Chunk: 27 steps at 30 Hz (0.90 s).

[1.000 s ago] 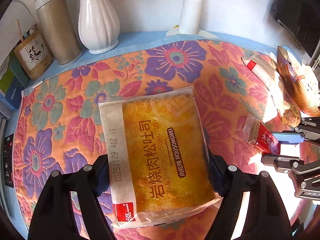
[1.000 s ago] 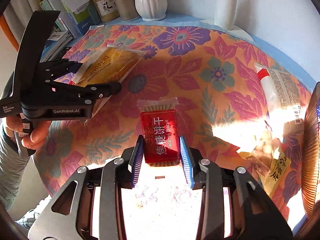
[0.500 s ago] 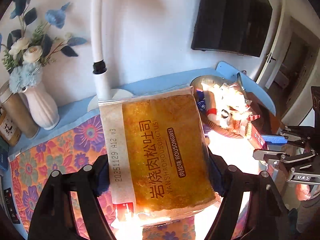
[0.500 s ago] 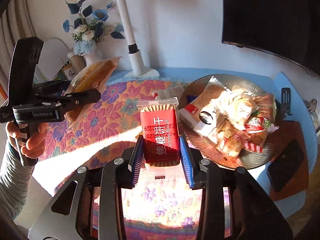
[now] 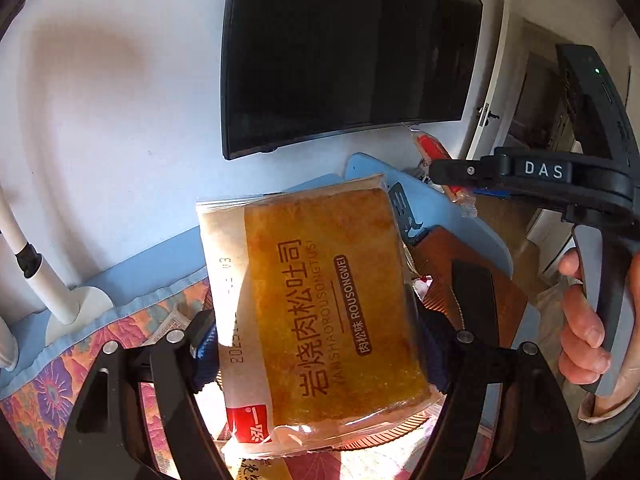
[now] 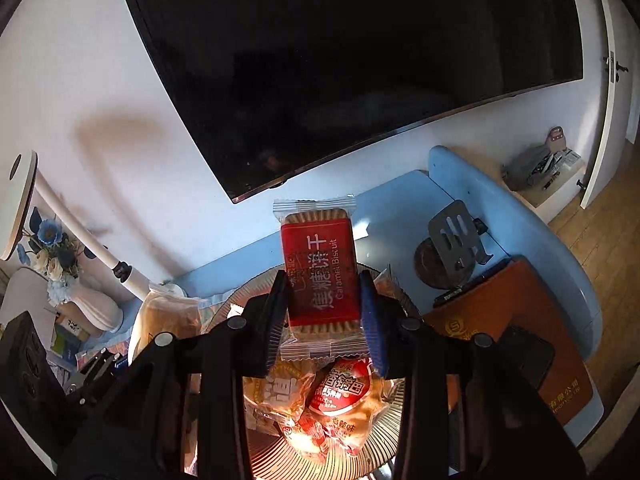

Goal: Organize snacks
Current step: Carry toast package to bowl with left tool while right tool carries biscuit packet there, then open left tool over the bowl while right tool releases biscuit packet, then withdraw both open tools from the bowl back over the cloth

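My left gripper (image 5: 320, 344) is shut on a clear packet of golden meat-floss toast (image 5: 320, 300), held up off the table. My right gripper (image 6: 324, 312) is shut on a red caramel biscuit packet (image 6: 320, 272), which hangs just above a ridged glass plate (image 6: 276, 456) piled with several wrapped snacks (image 6: 340, 392). In the left wrist view the right gripper (image 5: 520, 176) crosses at the right with a hand (image 5: 580, 320) on its grip and the red packet (image 5: 428, 146) at its tip. In the right wrist view the toast (image 6: 168, 320) shows at the plate's left edge.
A dark TV (image 6: 340, 60) hangs on the wall above the blue table (image 6: 500, 208). A brown book (image 6: 512, 320), a black phone (image 6: 524, 356) and a metal stand (image 6: 456, 236) lie right of the plate. A white lamp (image 6: 80, 232) and a flower vase (image 6: 88, 308) stand at the left.
Both grippers have lifted off the floral cloth and swung right toward the snack plate, each keeping its packet. The right wrist has rolled; the plate now lies under the biscuit packet.
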Available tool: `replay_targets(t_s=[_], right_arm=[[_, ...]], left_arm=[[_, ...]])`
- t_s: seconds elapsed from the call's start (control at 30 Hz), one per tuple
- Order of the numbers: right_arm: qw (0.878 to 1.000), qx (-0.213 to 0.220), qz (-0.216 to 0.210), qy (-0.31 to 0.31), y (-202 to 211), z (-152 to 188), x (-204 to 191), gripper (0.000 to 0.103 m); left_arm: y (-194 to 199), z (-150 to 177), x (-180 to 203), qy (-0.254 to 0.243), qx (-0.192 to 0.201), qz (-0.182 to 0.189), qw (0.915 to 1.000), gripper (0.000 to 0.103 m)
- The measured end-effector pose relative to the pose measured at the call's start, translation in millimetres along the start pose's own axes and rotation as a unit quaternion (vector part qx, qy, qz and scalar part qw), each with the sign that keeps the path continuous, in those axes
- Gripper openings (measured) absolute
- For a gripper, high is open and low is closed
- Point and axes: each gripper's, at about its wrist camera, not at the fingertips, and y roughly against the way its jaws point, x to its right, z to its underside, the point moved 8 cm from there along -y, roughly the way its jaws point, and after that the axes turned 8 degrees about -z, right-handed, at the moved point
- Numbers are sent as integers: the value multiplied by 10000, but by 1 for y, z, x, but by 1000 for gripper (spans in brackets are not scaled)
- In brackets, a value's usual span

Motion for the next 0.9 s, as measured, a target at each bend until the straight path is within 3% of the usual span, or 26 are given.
replay_targets(t_s=[0.07, 0.13, 0.27, 0.47, 0.67, 0.9], right_arm=[[9998, -165, -62, 42, -19, -1, -1, 40], [9997, -259, 31, 5, -31, 3, 0, 66], [9994, -319, -114, -31, -33, 13, 1, 65], [9989, -351, -264, -184, -22, 25, 0, 65], [9992, -262, -287, -56, 1, 33, -23, 65], [9982, -36, -554, 244, 47, 66, -70, 69]], left_arm=[[-10, 5, 7, -100, -18, 2, 9999, 76], [-21, 8, 11, -200, -70, 7, 9998, 78], [-25, 5, -8, 112, -10, 45, 9999, 84], [0, -4, -49, 679, 162, 65, 9975, 84], [36, -7, -81, 918, 369, -79, 9951, 84], [92, 28, -123, 1307, 525, -352, 9894, 85]])
